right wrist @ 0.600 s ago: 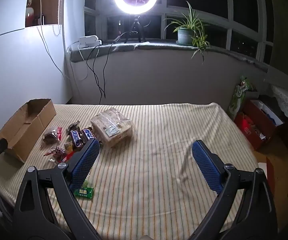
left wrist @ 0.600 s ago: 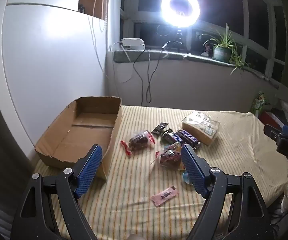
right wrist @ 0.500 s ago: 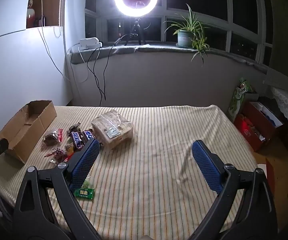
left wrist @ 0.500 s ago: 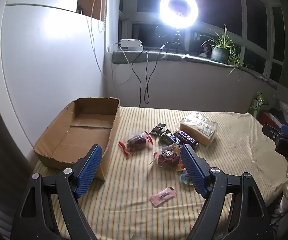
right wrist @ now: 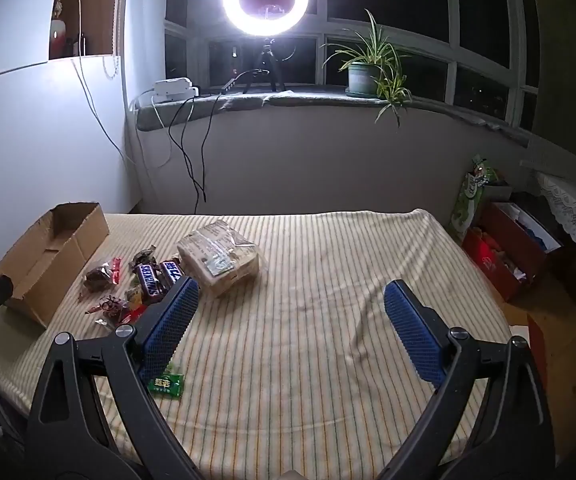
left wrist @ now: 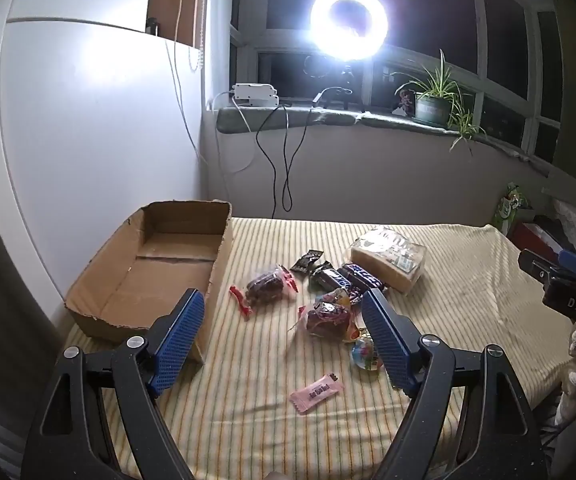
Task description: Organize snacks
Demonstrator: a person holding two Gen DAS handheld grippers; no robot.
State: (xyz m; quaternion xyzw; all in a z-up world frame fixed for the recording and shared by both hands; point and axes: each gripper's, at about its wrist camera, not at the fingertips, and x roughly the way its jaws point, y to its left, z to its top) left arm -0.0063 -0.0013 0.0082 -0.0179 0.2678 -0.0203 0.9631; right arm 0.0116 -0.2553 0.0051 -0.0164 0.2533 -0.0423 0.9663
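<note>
1 rect. cardboard box [left wrist: 160, 264], crinkly wrappers [left wrist: 323, 314]

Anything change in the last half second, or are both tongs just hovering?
Nothing taken or let go. Both views slide slightly, so the hands drifted a little. The left tongs and right tongs stay open and empty, the snacks lie where they were on the striped cloth, and the cardboard box is still empty.

Left claw [left wrist: 280, 334] and right claw [right wrist: 289, 326] gape, tilted down.
</note>
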